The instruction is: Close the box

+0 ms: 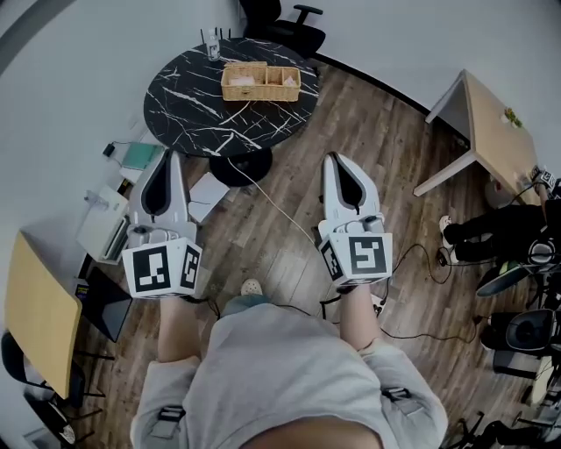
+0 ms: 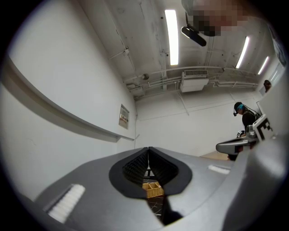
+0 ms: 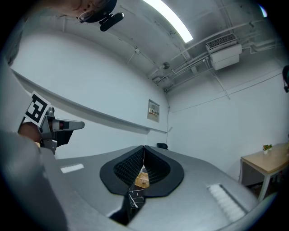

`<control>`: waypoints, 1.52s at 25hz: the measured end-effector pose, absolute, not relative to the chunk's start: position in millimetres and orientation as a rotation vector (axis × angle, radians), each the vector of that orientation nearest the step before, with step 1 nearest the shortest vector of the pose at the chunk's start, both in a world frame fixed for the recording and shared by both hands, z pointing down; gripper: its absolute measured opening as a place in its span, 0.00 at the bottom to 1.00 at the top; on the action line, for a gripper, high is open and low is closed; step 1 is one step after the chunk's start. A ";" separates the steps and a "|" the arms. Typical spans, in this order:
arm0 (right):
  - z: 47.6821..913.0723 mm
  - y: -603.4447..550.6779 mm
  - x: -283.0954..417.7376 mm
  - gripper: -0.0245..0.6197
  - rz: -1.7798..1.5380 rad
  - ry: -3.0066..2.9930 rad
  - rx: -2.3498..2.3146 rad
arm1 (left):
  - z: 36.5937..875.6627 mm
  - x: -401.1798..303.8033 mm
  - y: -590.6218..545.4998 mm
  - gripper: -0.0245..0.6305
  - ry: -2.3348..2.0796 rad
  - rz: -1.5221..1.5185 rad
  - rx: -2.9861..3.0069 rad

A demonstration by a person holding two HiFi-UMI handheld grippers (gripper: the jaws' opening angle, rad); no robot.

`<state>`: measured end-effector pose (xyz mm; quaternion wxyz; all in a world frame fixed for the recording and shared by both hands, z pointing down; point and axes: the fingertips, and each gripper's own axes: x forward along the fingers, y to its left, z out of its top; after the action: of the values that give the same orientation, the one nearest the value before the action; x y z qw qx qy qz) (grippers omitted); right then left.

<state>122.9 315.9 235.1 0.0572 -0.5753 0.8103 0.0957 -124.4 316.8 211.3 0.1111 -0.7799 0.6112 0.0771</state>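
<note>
A woven wicker box [image 1: 260, 81] with open compartments sits on the far side of a round black marble table [image 1: 188, 105]. My left gripper [image 1: 166, 158] hovers over the wooden floor short of the table's near edge, its jaws together and empty. Level with it to the right, the right gripper [image 1: 333, 160] is likewise shut and holds nothing. In the left gripper view the left gripper [image 2: 148, 149] has its tips touching, and the box [image 2: 152, 189] shows small through the gap below them. The right gripper [image 3: 143, 148] also frames the box [image 3: 142, 180] far ahead.
A black office chair [image 1: 285, 26] stands behind the table. A light wooden desk [image 1: 495, 131] is at the right, with a seated person's legs [image 1: 486, 230] beside it. A yellow table [image 1: 35, 311] and boxes [image 1: 110, 224] sit at the left. A cable [image 1: 280, 210] crosses the floor.
</note>
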 end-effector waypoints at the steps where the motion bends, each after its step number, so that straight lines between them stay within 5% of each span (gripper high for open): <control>1: 234.7 307.5 119.6 0.05 0.293 2.453 -1.749 | 211.0 -128.1 307.4 0.13 1.791 0.228 -2.293; 38: 228.7 38.0 95.8 0.05 0.306 2.497 -1.699 | 210.8 -139.2 47.9 0.13 1.797 0.233 -2.292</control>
<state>95.8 38.0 228.7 0.0527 -0.5589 0.8214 0.1008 -139.2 47.9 210.8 0.1095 -0.7797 0.6114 0.0793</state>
